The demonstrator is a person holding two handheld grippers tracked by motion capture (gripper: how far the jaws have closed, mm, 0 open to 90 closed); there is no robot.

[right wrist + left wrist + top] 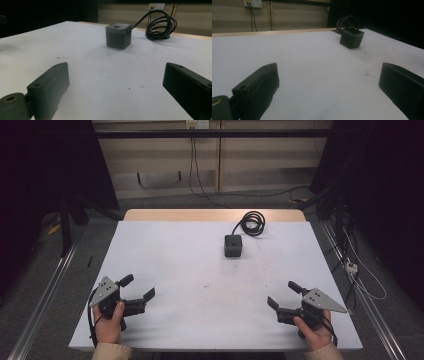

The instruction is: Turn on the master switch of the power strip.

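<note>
1. left gripper (pixel 138 287): jaws spread wide apart, nothing between them. in the left gripper view the gap between the two black jaws shows bare white surface.
2. right gripper (pixel 283 294): jaws likewise wide apart, holding nothing. bare surface shows between them in the right gripper view.
3. left hand (pixel 108 322) grips its tool at the near left of the table; right hand (pixel 314 332) grips its tool at the near right. both sit low over the surface, well apart from each other, jaws angled toward the table's middle.
4. table (pixel 165 255): white top with a strip of wood edge at the far side. small dark specks lie near the middle.
5. black cube socket (pixel 233 245): stands upright on the far half of the table, right of centre, well apart from both grippers. a button is on its top face and outlet holes on its sides, seen in the right gripper view (pixel 118 36).
6. coiled black cable (pixel 252 222): lies just behind the cube at the far edge and joins it.
7. beyond the table: a wall outlet (pixel 197 124) with cords hanging down.
</note>
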